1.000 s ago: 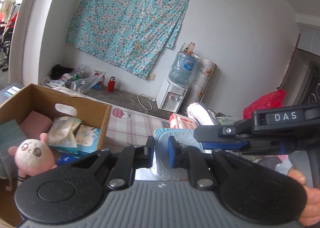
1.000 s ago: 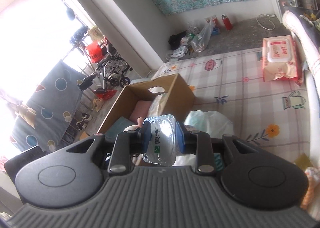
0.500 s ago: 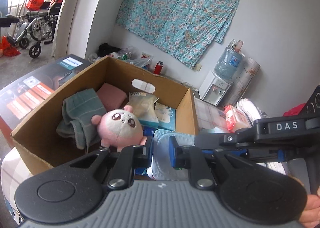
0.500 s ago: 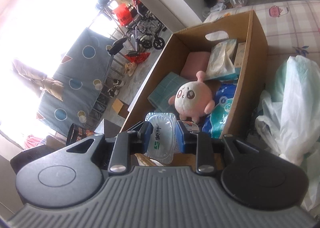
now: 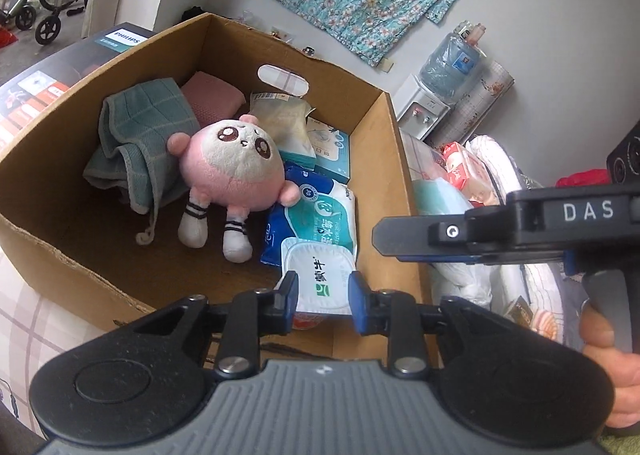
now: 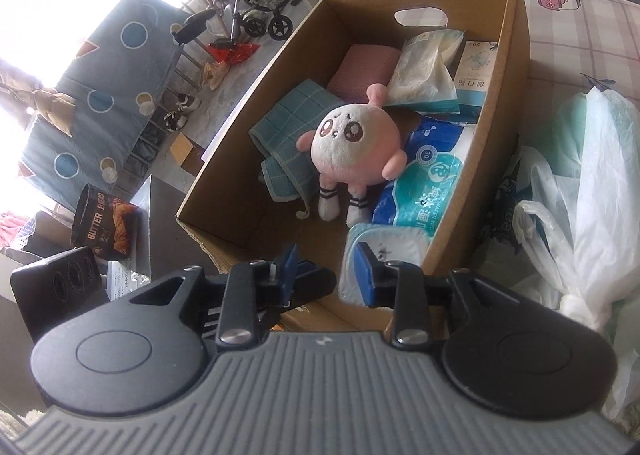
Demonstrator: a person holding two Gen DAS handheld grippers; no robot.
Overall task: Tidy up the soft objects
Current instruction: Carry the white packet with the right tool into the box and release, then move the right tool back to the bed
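Note:
A cardboard box (image 5: 394, 143) (image 6: 516, 55) holds a pink plush (image 5: 232, 171) (image 6: 352, 151), a green towel (image 5: 136, 127), a pink cloth (image 5: 212, 95) and a blue wipes pack (image 5: 320, 203) (image 6: 424, 183). A white-lidded wipes pack (image 5: 318, 267) (image 6: 384, 247) lies in the box's near corner, partly on the blue pack. My left gripper (image 5: 323, 297) hangs over it, jaws opening, the pack between the fingers without being squeezed. My right gripper (image 6: 326, 271) is also opening; the pack sits behind its right finger and the gap is nearly bare.
A knotted white plastic bag (image 6: 592, 175) lies right of the box on the checked cloth. A dark Philips carton (image 5: 60, 75) stands left of the box. A water dispenser (image 5: 424, 111) is by the far wall. A hand (image 5: 608, 375) grips the right handle.
Both grippers swung over the box and sank toward its near corner. Their jaws widened, and the white-lidded pack left the right gripper's grip and now lies in the box.

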